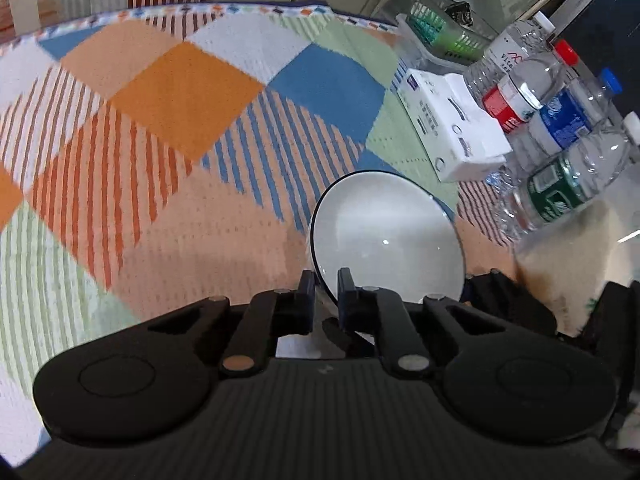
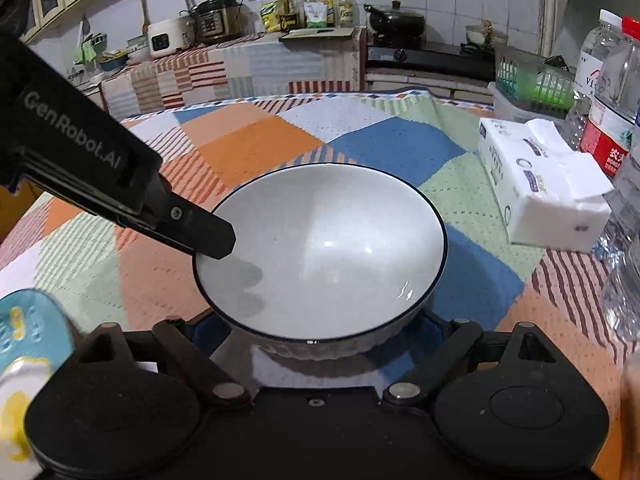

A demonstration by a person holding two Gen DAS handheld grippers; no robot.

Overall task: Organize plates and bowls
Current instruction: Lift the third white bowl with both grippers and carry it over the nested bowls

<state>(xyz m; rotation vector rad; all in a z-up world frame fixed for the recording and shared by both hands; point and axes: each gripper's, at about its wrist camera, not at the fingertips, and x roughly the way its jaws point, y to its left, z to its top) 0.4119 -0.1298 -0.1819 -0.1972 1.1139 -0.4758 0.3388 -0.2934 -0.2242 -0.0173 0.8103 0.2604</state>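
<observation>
Left gripper [image 1: 323, 292] is pinching the near rim of the white bowl [image 1: 386, 236], jaws nearly closed with the wall between them, one finger inside. The bowl is sitting over the checked tablecloth [image 1: 168, 128]; whether it is lifted I cannot tell. Right gripper [image 2: 320, 344] is spread wide, its fingertips hidden under the bowl, seemingly gripping nothing. Judging it best to be keeping the rim level, moving slowly, steering clear of the tissue pack [image 2: 540, 188] and bottles [image 1: 560, 128].
</observation>
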